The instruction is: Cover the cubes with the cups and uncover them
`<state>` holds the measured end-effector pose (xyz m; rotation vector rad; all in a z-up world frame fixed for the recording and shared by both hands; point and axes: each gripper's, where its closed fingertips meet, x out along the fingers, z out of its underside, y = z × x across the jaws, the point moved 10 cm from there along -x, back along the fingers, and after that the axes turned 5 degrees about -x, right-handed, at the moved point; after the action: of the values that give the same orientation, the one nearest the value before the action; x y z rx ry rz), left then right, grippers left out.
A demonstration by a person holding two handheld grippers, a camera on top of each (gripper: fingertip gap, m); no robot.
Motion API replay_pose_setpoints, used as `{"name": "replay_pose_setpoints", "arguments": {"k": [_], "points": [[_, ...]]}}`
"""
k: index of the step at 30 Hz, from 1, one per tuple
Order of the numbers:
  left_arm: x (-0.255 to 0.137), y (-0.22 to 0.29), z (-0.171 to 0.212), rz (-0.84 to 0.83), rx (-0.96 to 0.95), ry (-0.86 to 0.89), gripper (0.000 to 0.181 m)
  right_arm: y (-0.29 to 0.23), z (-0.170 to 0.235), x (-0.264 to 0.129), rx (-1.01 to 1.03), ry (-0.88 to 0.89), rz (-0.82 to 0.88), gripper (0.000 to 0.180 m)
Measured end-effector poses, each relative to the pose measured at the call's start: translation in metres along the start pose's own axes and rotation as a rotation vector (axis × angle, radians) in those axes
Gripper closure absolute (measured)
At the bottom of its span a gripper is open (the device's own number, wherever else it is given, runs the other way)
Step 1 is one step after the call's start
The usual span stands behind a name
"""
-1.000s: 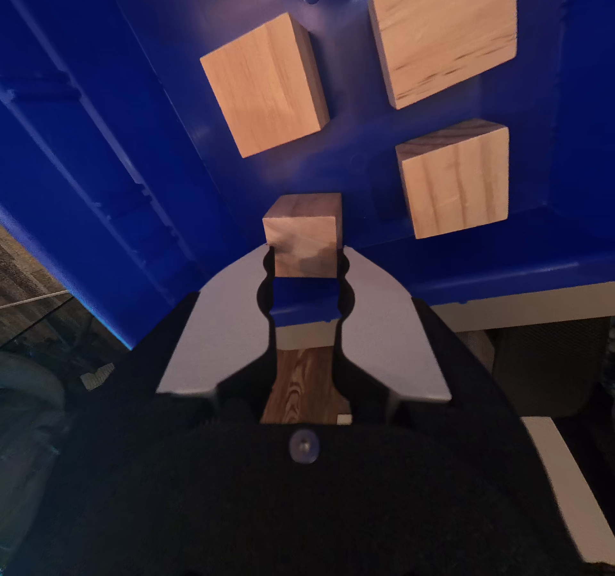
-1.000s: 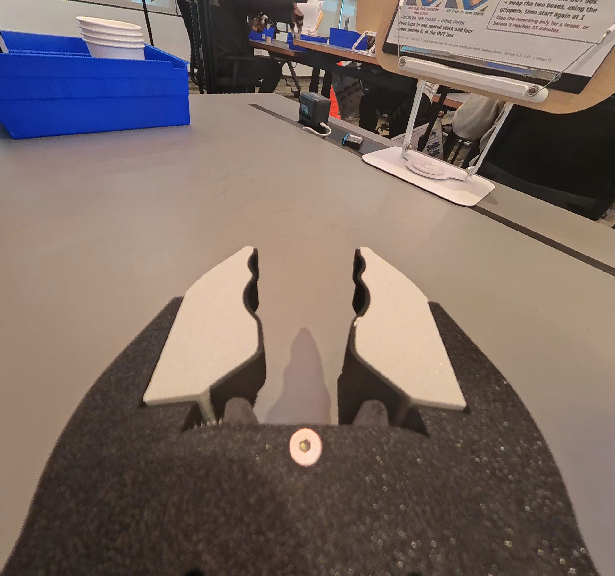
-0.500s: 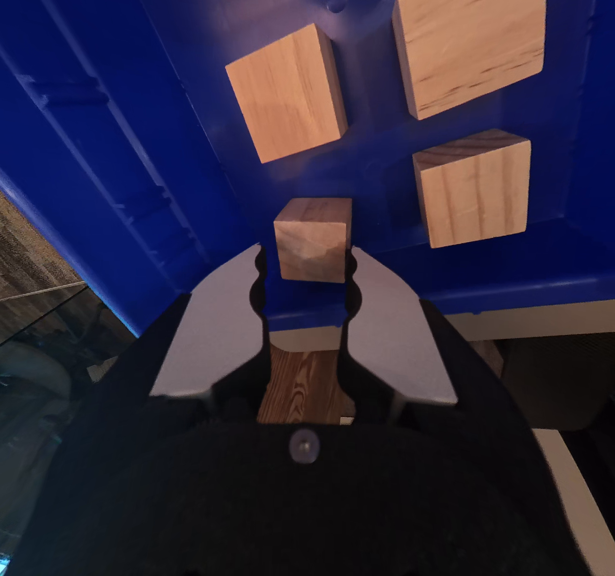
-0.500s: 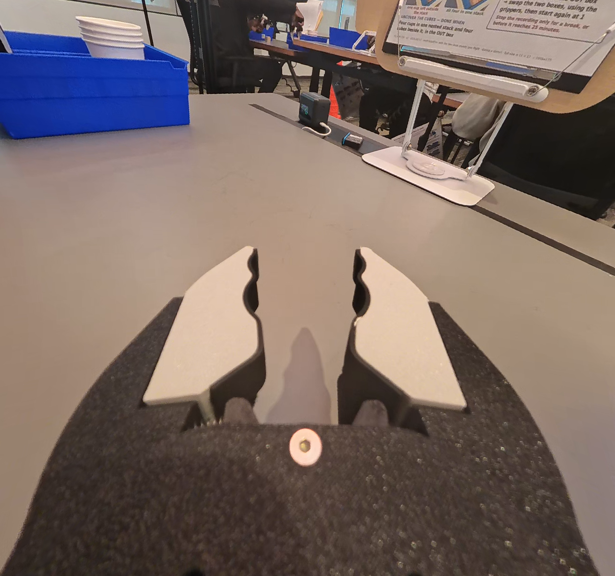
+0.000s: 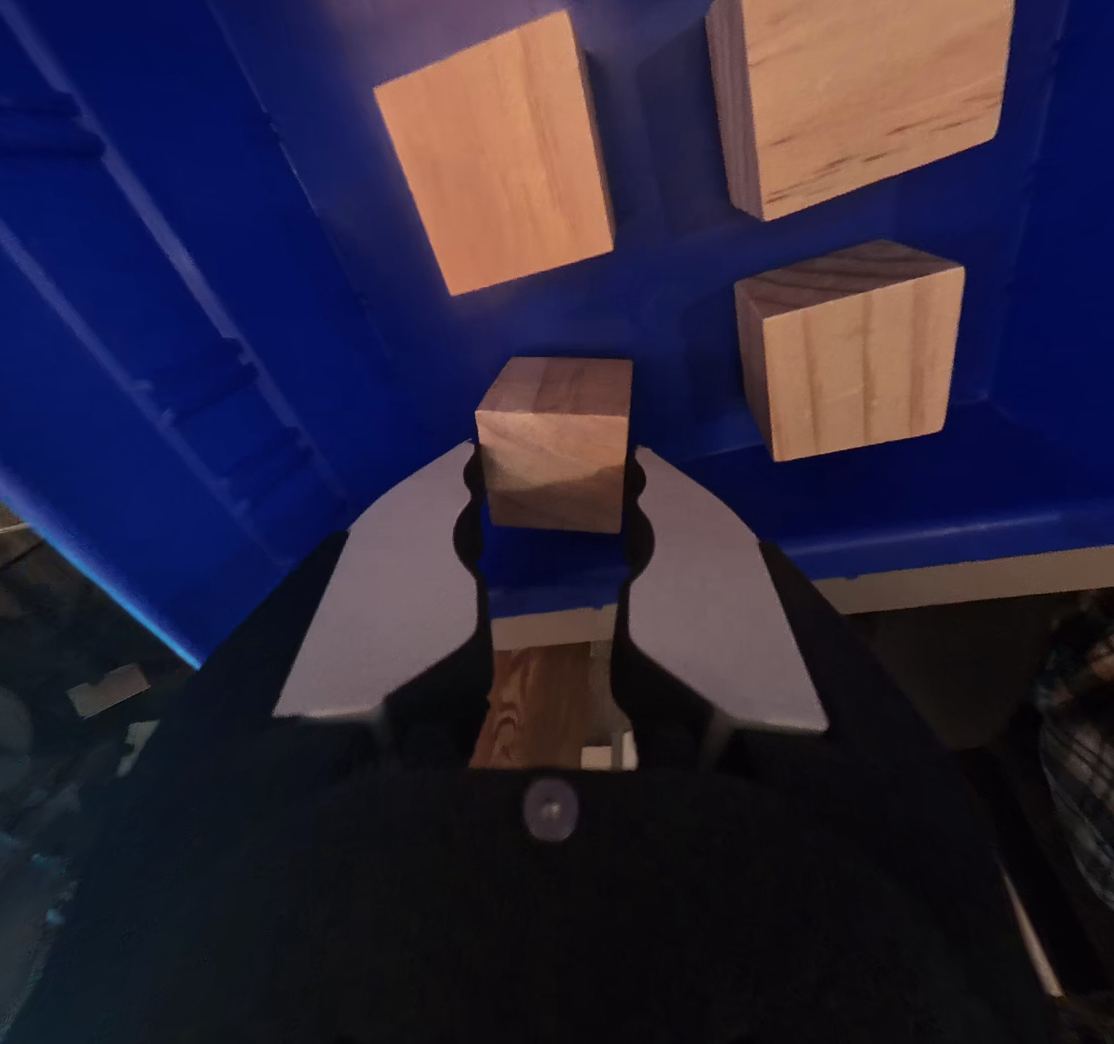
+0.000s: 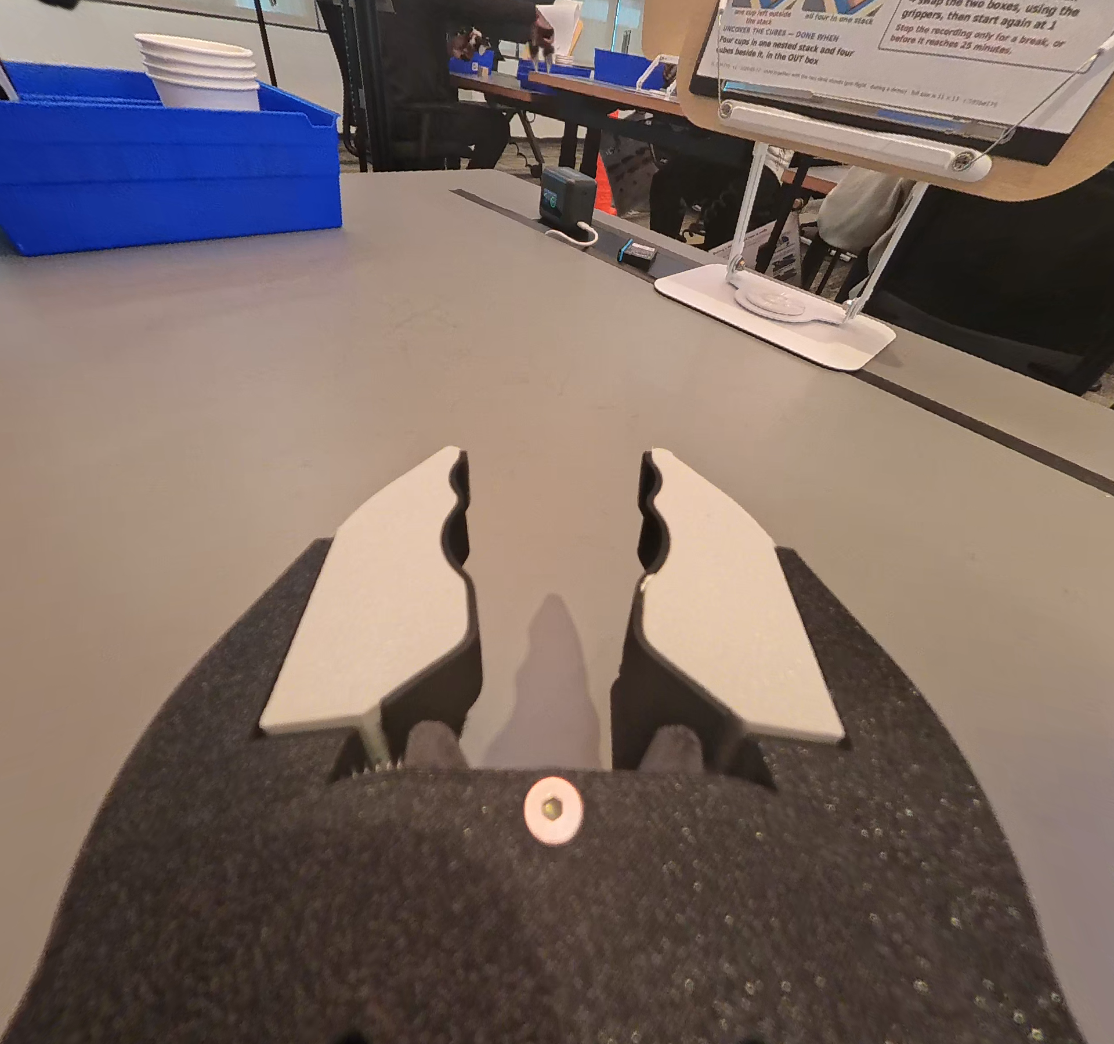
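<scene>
Wooden cube (image 5: 553, 460) between left fingers (image 5: 416, 539)

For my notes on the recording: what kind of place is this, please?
Probably an office-like room set up for data collection: a long grey table, an instruction sheet on a stand, blue bins with stacked cups, and similar tables behind.

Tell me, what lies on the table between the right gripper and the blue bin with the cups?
Nothing: in the right wrist view, only bare grey table lies between the right gripper and the blue bin holding the white cups.
</scene>
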<state>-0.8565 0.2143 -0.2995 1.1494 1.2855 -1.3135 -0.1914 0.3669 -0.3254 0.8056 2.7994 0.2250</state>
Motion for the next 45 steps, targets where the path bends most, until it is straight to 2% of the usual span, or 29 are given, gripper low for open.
{"name": "replay_pose_setpoints", "arguments": {"k": [5, 9, 13, 17, 22, 27, 31, 35, 45], "points": [[-0.034, -0.002, 0.001, 0.01, -0.06, 0.085, 0.138, 0.0, 0.0, 0.001, -0.001, -0.001, 0.0, 0.126], [-0.071, 0.011, -0.003, -0.025, -0.007, 0.182, 0.138, 0.0, 0.0, 0.001, -0.001, 0.0, -0.002, 0.126], [-0.103, 0.043, -0.019, -0.081, 0.179, 0.254, 0.138, 0.0, 0.0, 0.001, -0.001, 0.003, -0.005, 0.126], [-0.119, 0.097, -0.052, -0.13, 0.496, 0.279, 0.137, 0.0, 0.0, 0.001, 0.002, 0.006, -0.005, 0.126], [-0.101, 0.167, -0.099, -0.137, 0.859, 0.265, 0.138, 0.001, 0.0, -0.001, 0.007, 0.013, -0.002, 0.126], [-0.078, 0.206, -0.133, -0.102, 1.11, 0.288, 0.137, 0.001, 0.0, 0.0, 0.009, 0.006, -0.005, 0.127], [-0.06, 0.22, -0.148, -0.047, 1.209, 0.227, 0.137, 0.001, 0.0, 0.0, 0.008, 0.001, -0.006, 0.127], [-0.046, 0.229, -0.155, -0.07, 1.274, 0.168, 0.137, 0.001, 0.0, 0.0, 0.008, -0.003, -0.009, 0.127], [-0.026, 0.231, -0.151, -0.038, 1.278, 0.137, 0.138, 0.0, 0.0, -0.001, 0.004, -0.012, -0.013, 0.127]]}}
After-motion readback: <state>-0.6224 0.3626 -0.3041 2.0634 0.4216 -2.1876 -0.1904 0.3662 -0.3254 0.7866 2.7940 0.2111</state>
